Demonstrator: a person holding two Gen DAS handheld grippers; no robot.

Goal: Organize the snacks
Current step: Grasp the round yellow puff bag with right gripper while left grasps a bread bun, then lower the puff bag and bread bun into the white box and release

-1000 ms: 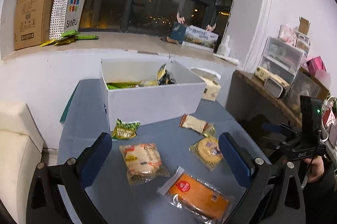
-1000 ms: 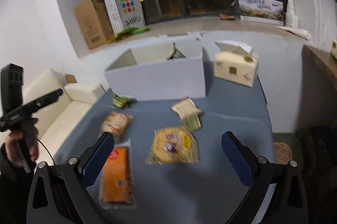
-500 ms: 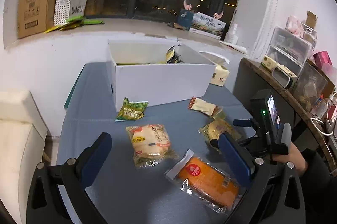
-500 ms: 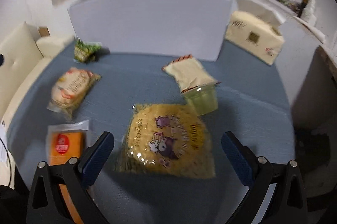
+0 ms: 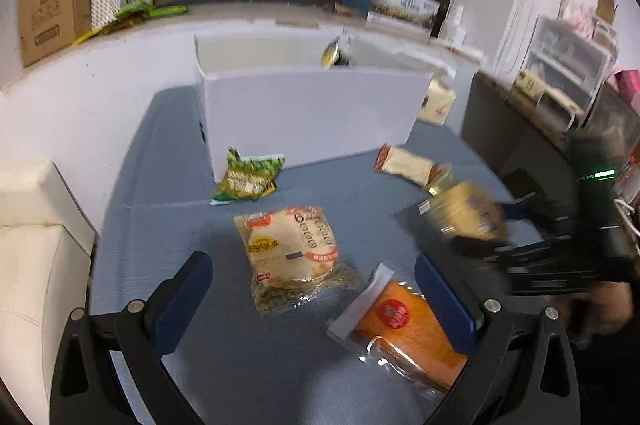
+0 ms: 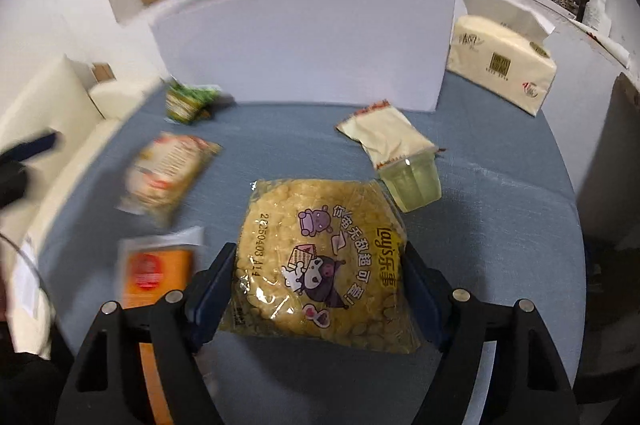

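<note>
Our right tool [image 6: 318, 289] is clamped on the yellow Lay's bag [image 6: 320, 261] — our left tool [image 5: 316, 289] hangs wide apart above the table [image 5: 160, 193].

Left view sits back and higher, facing the box [image 5: 312, 113] across the desk [image 5: 168, 225]. Right view sits low and close over the desk, also facing the box. Both share the green packet [image 5: 248, 177] and orange packet [image 5: 408, 333].

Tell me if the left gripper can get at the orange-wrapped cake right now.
Probably yes. The left gripper is open, and the orange-wrapped cake lies flat on the blue table just by its right finger, nothing covering it.
</note>
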